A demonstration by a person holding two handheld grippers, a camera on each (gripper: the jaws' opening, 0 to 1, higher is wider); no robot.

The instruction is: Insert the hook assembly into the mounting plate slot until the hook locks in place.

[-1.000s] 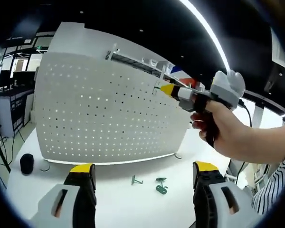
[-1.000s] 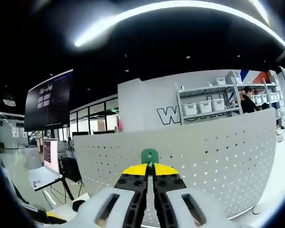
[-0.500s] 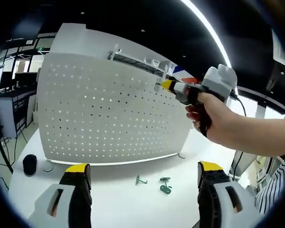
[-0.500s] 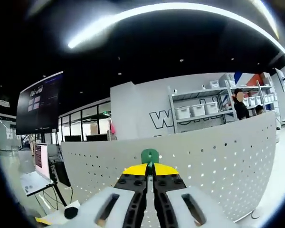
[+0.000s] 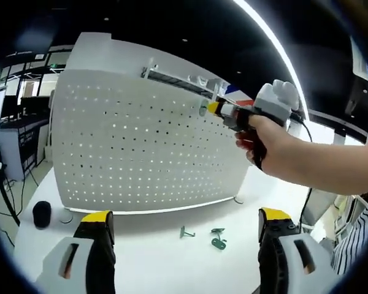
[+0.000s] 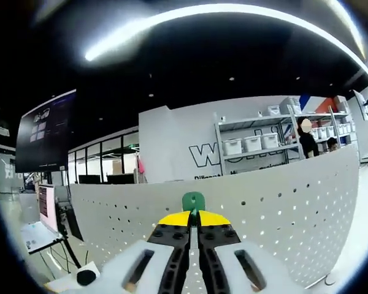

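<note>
Pinching the green hook (image 6: 193, 201), right gripper (image 5: 216, 108) nears pegboard's (image 5: 141, 147) top edge; left gripper's (image 5: 184, 223) jaws spread.

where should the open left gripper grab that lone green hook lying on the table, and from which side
Probably by the thin shank of the green hook, coming straight down from above with the jaws either side of it: it lies flat on the white table, apart from the other green hooks, so the top is free.

White tabletop (image 5: 153, 245); small black cylindrical object (image 5: 42, 215) (near its left end); grey metal shelving with white storage bins (image 6: 251, 144); dark wall-mounted screen (image 6: 46, 130).
</note>
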